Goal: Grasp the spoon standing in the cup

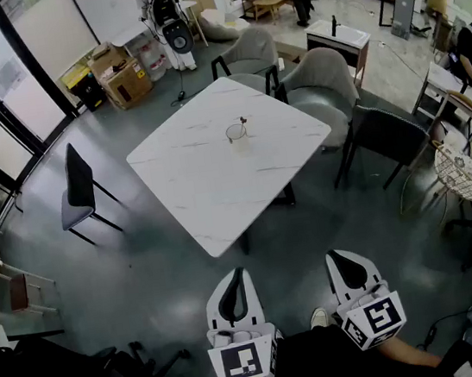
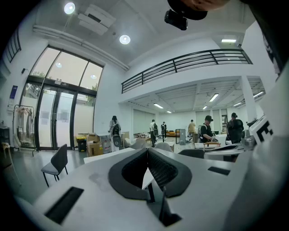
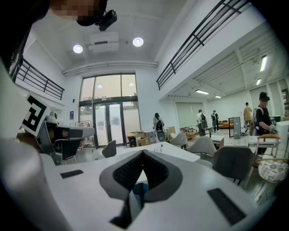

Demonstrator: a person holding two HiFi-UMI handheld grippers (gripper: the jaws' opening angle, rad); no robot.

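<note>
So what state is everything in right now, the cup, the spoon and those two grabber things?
cup: upright on the table, spoon inside.
spoon: standing in the cup, nothing touching it.
left gripper: jaws together, empty, held well back from the table.
right gripper: jaws together, empty, held well back from the table.

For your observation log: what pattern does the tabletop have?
Tabletop: white with faint grey veining; head view.

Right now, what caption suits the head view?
Left gripper and right gripper, both shut, face a table bearing a cup with a spoon.
</note>
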